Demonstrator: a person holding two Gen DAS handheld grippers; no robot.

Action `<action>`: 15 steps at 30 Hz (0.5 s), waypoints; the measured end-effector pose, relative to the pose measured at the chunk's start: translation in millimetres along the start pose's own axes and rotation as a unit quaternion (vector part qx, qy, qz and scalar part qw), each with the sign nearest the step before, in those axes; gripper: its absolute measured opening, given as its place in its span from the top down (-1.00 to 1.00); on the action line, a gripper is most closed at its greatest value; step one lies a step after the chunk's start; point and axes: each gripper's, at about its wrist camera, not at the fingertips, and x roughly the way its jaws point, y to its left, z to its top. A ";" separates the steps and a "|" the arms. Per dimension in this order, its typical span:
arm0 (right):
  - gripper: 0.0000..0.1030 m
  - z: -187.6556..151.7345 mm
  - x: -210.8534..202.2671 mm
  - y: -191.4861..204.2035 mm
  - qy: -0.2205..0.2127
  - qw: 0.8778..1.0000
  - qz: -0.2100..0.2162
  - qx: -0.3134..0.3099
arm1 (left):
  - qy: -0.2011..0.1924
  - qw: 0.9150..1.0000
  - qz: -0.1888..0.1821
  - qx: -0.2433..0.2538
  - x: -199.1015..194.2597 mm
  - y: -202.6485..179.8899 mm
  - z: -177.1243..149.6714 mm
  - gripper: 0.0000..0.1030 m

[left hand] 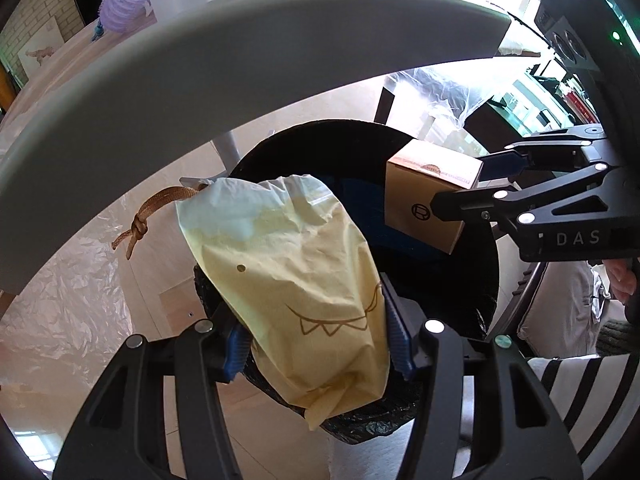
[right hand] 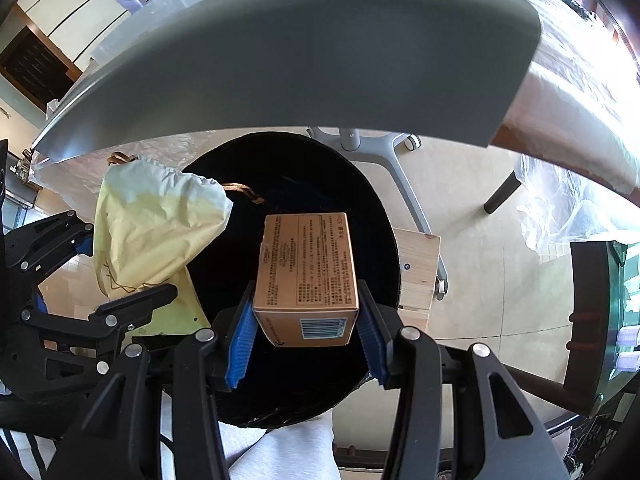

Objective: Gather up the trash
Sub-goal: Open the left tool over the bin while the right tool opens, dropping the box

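Drop step, I judge. My left gripper (left hand: pixel 316 344) is clamped on the crumpled yellow paper bag (left hand: pixel 296 280); my right gripper (right hand: pixel 306 340) pinches the small brown cardboard box (right hand: pixel 308 272). Both hang over the round black-lined trash bin (right hand: pixel 372 208). Next I'd release both.

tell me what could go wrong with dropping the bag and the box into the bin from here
1. The yellow bag, clamped by the left gripper, hangs partly over the rim of the black bin; released now, it may catch the edge or slide outside.
2. Its brown drawstring trails loose and could snag.
3. The cardboard box in the right gripper sits close beside the bag; letting both go at once could knock one off course.
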 end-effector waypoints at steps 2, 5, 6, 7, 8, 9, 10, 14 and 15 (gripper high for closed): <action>0.10 0.6 0.0 -0.6 -0.001 1.000 -0.002 0.001 | -0.003 1.000 0.003 0.004 -0.4 -1.7 -0.1 -0.10; -0.16 0.0 -3.2 -3.6 -0.006 1.000 -0.005 0.007 | -0.009 1.000 0.019 0.006 -3.3 -1.9 0.5 -0.31; -0.41 -1.2 -6.2 -4.2 -0.008 1.000 -0.008 0.010 | -0.011 1.000 0.021 0.003 -5.0 -0.7 0.0 -0.38; -0.45 -3.0 -8.6 -6.1 -0.011 1.000 -0.009 0.011 | -0.012 1.000 0.018 0.001 -6.2 -0.1 0.0 -0.41; -0.45 -4.8 -12.6 -6.0 -0.013 1.000 -0.008 0.010 | -0.013 1.000 0.016 -0.003 -8.1 1.1 -0.6 -0.47; -0.46 -6.3 -16.2 -5.8 -0.014 1.000 -0.007 0.008 | -0.015 1.000 0.016 -0.005 -10.6 1.9 -1.3 -0.48; -0.46 -8.9 -21.3 -5.1 -0.016 1.000 -0.009 0.004 | -0.020 1.000 0.016 -0.009 -15.3 3.0 -2.6 -0.48; -0.46 -15.8 -51.6 -0.1 -0.044 0.999 0.000 -0.007 | -0.050 0.998 0.016 -0.025 -43.0 7.9 -5.2 -0.57; -0.46 -16.0 -59.4 2.1 -0.052 0.999 0.005 -0.010 | -0.069 0.997 0.011 -0.028 -58.2 9.3 -5.1 -0.57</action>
